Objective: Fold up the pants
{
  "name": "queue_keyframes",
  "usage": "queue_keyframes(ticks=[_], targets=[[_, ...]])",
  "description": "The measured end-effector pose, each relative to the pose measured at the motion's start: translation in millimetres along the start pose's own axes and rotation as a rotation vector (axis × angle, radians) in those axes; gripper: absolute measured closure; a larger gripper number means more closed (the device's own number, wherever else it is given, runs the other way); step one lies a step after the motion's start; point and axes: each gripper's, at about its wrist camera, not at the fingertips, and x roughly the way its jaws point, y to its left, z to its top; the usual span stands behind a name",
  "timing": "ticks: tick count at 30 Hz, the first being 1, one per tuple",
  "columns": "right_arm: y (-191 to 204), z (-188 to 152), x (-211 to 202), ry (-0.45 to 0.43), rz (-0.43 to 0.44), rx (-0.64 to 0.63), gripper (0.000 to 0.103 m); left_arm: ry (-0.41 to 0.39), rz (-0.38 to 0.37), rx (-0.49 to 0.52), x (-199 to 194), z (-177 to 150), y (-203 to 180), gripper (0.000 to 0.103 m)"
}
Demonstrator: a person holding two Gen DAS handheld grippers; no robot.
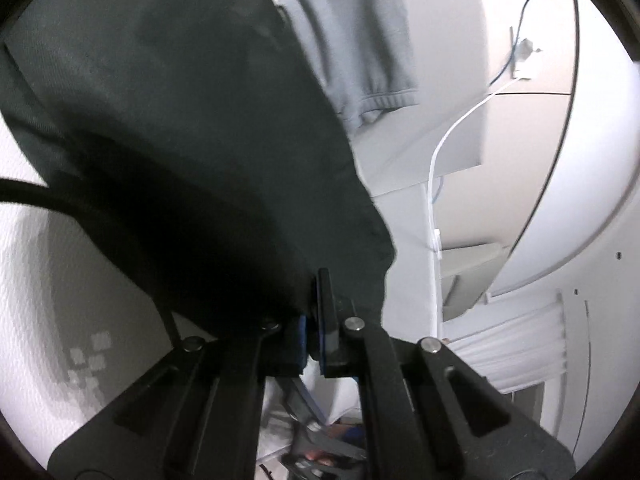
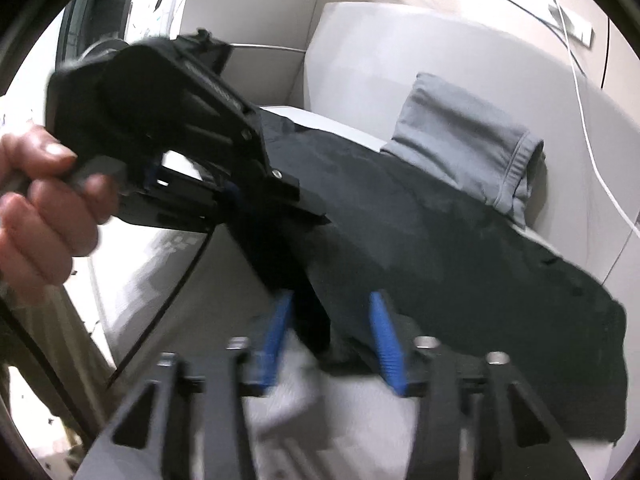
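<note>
The dark grey pants (image 1: pixel 180 128) fill the left wrist view and hang from my left gripper (image 1: pixel 314 320), which is shut on their edge. In the right wrist view the pants (image 2: pixel 460 240) stretch from the left gripper (image 2: pixel 316 216), held by a hand (image 2: pixel 44 208), across the white surface (image 2: pixel 352 32) toward the lower right. My right gripper (image 2: pixel 332 336) is open, its blue pads (image 2: pixel 384 340) on either side of a hanging fold of the pants.
A light grey folded garment (image 2: pixel 464 140) lies behind the dark pants; it also shows in the left wrist view (image 1: pixel 356 40). White cables (image 2: pixel 580 92) run along the wall at the right. A white cable (image 1: pixel 436 168) hangs beside white panels.
</note>
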Motion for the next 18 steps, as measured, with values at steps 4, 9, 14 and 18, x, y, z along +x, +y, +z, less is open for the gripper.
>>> queue_keyframes(ticks=[4, 9, 14, 18], targets=[[-2, 1, 8, 0.027, -0.049, -0.017, 0.086, -0.043, 0.019, 0.030, -14, 7, -1, 0.102], [-16, -14, 3, 0.076, -0.054, 0.017, 0.092, -0.044, 0.078, 0.028, -21, 12, 12, 0.103], [-26, -24, 3, 0.126, -0.021, 0.069, 0.092, -0.041, 0.156, 0.006, -24, 11, 33, 0.103], [-28, -24, -2, 0.134, -0.006, 0.092, 0.092, -0.056, 0.167, 0.065, -32, 10, 21, 0.103]])
